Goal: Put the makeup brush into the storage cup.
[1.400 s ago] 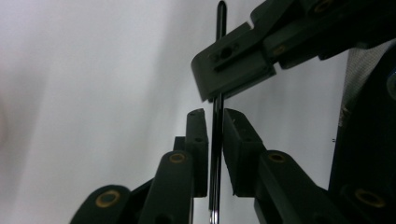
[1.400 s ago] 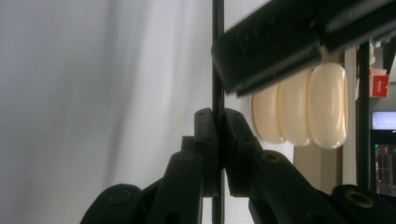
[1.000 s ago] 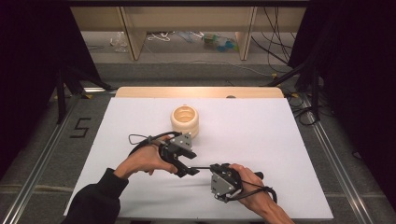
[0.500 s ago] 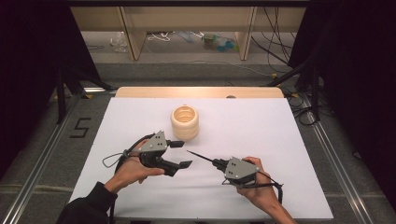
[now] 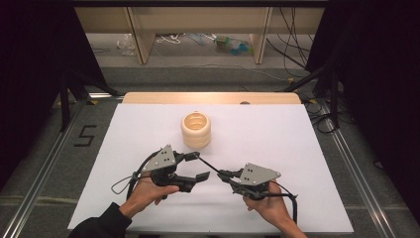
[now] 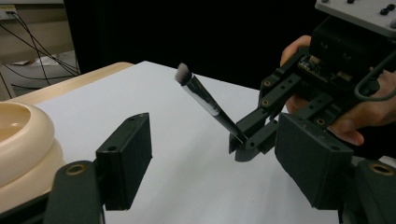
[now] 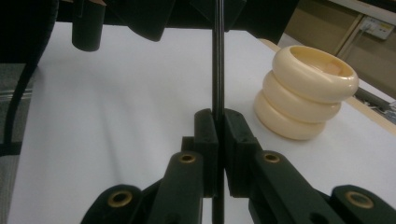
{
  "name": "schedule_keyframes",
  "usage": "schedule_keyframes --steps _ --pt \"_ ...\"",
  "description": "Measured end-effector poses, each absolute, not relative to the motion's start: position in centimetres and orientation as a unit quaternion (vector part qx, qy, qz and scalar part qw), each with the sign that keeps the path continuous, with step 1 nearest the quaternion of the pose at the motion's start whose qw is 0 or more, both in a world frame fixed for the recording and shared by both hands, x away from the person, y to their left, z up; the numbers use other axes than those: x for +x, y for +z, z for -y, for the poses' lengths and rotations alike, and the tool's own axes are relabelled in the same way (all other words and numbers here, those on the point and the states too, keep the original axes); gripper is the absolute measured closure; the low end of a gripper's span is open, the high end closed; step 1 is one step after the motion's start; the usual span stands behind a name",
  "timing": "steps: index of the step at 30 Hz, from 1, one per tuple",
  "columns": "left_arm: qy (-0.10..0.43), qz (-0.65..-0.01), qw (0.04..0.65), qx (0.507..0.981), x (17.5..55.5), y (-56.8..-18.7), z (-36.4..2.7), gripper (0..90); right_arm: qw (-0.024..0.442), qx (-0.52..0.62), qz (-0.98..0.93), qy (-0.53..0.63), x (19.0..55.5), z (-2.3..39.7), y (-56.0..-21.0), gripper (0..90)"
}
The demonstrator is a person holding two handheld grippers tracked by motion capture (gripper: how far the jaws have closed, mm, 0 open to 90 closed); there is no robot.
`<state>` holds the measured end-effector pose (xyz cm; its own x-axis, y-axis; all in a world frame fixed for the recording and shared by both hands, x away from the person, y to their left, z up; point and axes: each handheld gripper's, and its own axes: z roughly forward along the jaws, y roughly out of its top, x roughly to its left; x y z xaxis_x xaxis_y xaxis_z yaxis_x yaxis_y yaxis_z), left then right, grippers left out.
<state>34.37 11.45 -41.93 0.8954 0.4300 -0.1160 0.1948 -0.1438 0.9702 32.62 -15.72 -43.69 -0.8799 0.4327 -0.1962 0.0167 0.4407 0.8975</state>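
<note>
A thin black brush [image 5: 210, 166] with a pale bristle tip [image 6: 183, 72] is clamped by its handle end in my right gripper [image 5: 224, 174], which is shut on it. The brush [image 7: 217, 56] runs straight out from between the pressed jaws of that right gripper [image 7: 218, 119]. My left gripper [image 5: 197, 166] faces it from the left. Its jaws have just been opening and stand wide apart with nothing between them [image 6: 215, 158]. The brush [image 6: 201, 95] slants up beyond them, apart from both pads. A cream ribbed cup [image 5: 196, 130] stands upright behind the grippers.
White sheet [image 5: 277, 139] covers the table, with a wooden edge [image 5: 213, 97] at the back. The cup [image 6: 18, 135] is close beside my left jaw. Metal rails [image 5: 44, 173] run along both sides; shelves and cables lie beyond the table.
The left gripper opened, let go of the brush and drew back to the left. The right gripper kept the brush and shifted slightly right, so the two now stand apart.
</note>
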Motion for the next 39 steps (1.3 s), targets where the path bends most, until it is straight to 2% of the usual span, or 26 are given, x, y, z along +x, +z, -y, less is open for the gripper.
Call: schedule_keyframes --steps 7,14,39 --pt "0.091 -0.214 0.623 0.747 34.3 -42.2 -11.3 27.4 0.188 0.147 -0.817 0.526 32.6 15.3 -43.9 85.2" --pt "0.083 -0.214 0.621 0.75 34.2 -42.4 -11.1 31.1 0.165 0.155 -0.81 0.54 32.6 14.9 -44.2 85.2" --pt "0.063 -0.21 0.644 0.733 34.1 -42.7 -11.1 65.6 0.143 0.155 -0.801 0.56 32.4 14.3 -44.6 85.3"
